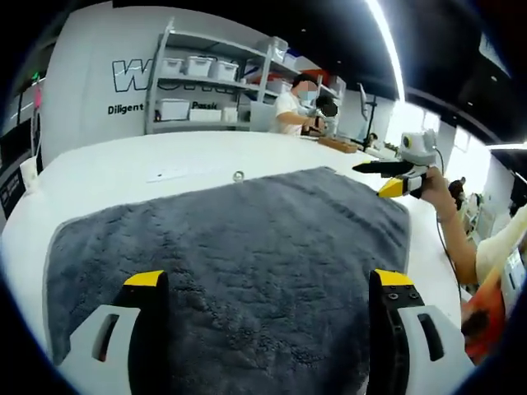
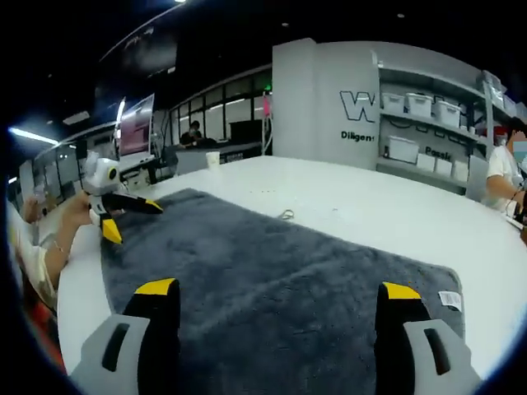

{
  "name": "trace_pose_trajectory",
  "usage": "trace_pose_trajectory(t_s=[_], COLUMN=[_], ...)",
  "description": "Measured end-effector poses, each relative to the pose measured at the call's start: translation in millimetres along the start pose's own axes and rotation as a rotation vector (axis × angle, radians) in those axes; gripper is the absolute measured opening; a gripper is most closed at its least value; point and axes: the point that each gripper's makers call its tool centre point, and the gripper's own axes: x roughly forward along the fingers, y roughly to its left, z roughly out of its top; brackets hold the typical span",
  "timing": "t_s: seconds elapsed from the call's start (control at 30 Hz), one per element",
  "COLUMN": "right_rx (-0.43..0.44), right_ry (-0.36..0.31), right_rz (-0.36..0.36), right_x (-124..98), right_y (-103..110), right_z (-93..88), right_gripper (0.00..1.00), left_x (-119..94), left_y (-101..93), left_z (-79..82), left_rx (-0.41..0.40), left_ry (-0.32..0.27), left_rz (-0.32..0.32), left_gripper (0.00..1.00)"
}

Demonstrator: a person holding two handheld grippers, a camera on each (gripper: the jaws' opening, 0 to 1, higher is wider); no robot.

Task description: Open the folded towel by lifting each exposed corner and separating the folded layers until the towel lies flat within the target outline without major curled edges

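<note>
The grey towel [image 1: 239,255] lies spread on the white table [image 1: 123,164], seemingly flat, so both the left gripper [image 1: 268,317] and right gripper [image 2: 276,325] hover above it with jaws apart, holding nothing.

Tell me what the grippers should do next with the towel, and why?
Probably lower the right gripper onto the near towel edge and pinch a corner to lift. Both it and the left gripper hover open above the grey towel, holding nothing, and I cannot tell whether a fold remains.
</note>
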Motion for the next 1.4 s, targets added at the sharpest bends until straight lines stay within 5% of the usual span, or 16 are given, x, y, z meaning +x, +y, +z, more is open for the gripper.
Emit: trace_pose_trajectory(t_s=[0.23,0.6,0.87,0.97,1.13,1.4], right_rx=[0.036,0.042,0.041,0.045,0.039,0.052], right_ry=[-0.017,-0.046,-0.063,-0.069,-0.070,-0.076], right_rz=[-0.011,0.022,0.045,0.046,0.050,0.058], right_x=[1,-2,-7,-8,-8,-10], right_y=[-1,8,12,11,11,10], right_z=[0.1,4.5,7.1,7.2,6.4,7.0], right_gripper=[0.99,0.99,0.99,0.99,0.99,0.99], left_x=[-5,-37,-29,-10,6,11], left_y=[10.4,91.0,140.2,144.8,164.8,178.1], left_z=[5.7,21.6,29.8,27.5,15.1,4.1], left_rx=[0.016,-0.030,-0.018,0.007,0.125,0.084], left_ry=[-0.024,-0.101,-0.112,-0.073,0.043,0.067], left_rz=[0.027,0.171,0.236,0.202,0.259,0.248], left_gripper=[0.99,0.99,0.99,0.99,1.00,0.99])
